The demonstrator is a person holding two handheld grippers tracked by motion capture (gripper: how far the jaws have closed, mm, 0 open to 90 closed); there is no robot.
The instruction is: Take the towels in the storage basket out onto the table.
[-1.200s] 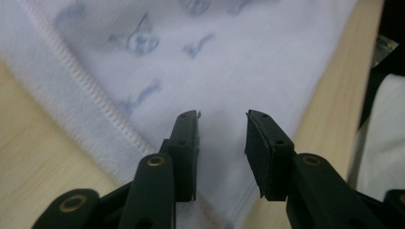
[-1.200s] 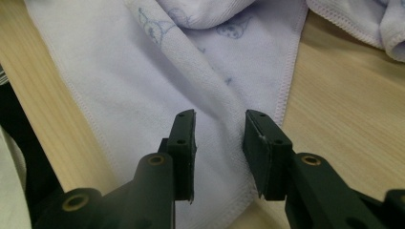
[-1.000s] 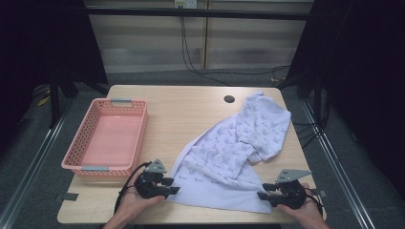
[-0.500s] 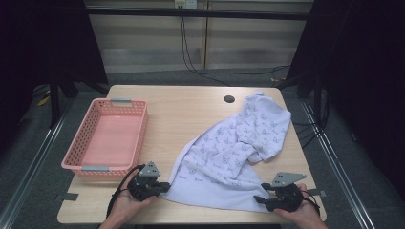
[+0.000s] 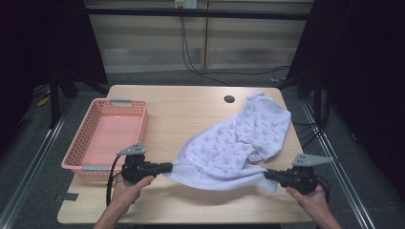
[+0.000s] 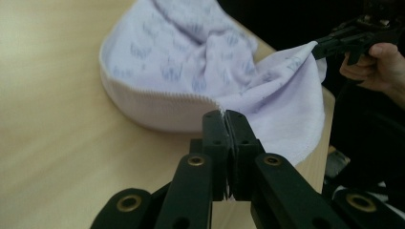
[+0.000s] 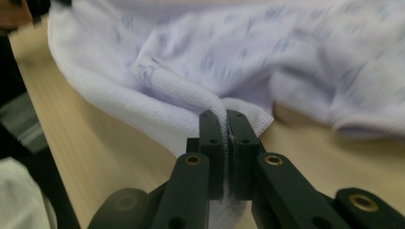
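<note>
Lavender printed terry towel [image 5: 236, 143] sprawls across the wooden table's [image 5: 191, 114] right half | left gripper [image 5: 165, 168] and right gripper [image 5: 268, 174] each clamp a near corner | looks like spreading step | next: probably lift, pull taut.

A pale lilac towel [image 5: 234, 143] printed with small blue-grey motifs and edged in white lies across a light wood-grain desk [image 5: 191, 109], beside a pink plastic basket [image 5: 86, 138]; each black claw, left [image 5: 168, 167] and right [image 5: 267, 174], carries a grey plate.
</note>
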